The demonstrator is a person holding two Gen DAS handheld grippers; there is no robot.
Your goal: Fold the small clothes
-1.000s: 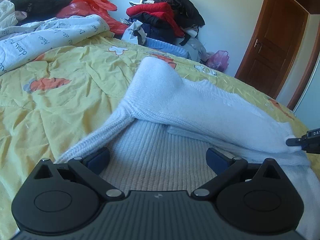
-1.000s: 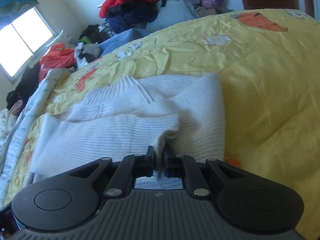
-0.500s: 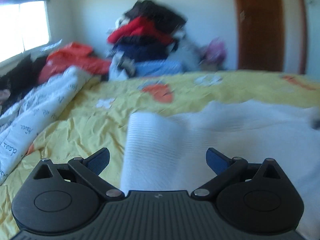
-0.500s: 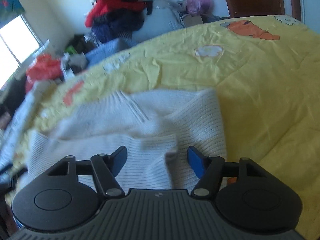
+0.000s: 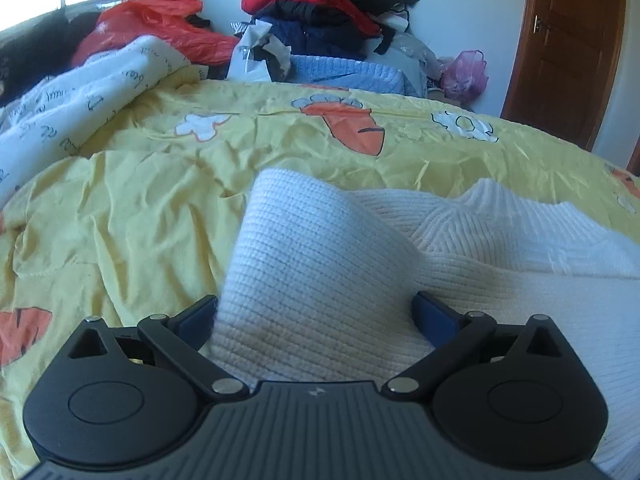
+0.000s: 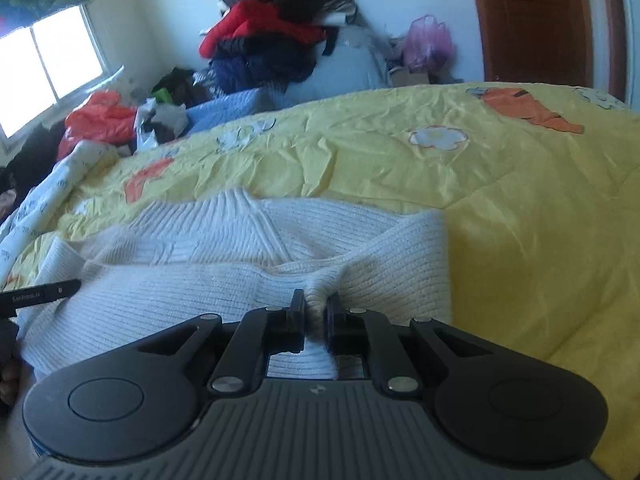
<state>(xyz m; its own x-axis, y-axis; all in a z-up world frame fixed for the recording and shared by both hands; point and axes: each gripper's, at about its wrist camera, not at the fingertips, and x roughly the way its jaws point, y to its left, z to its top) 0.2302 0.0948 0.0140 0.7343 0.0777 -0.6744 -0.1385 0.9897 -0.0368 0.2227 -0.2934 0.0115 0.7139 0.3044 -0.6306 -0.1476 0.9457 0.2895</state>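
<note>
A soft, limp white ribbed-knit sweater point(image 6: 224, 280) lies on the yellow carrot-print bedspread point(image 6: 520, 208); the right gripper point(image 6: 315, 312) pinches its near hem, best gripped there, while the left gripper point(image 5: 316, 312) stands wide apart around a raised fold.

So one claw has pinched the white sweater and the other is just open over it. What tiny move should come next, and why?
Probably close the left gripper on the sleeve fold lying between its open jaws. The right gripper already pinches a bunch of the white sweater, which lies only partly folded on the yellow bedspread; gripping both sides would likely let the fold be carried over evenly.
</note>
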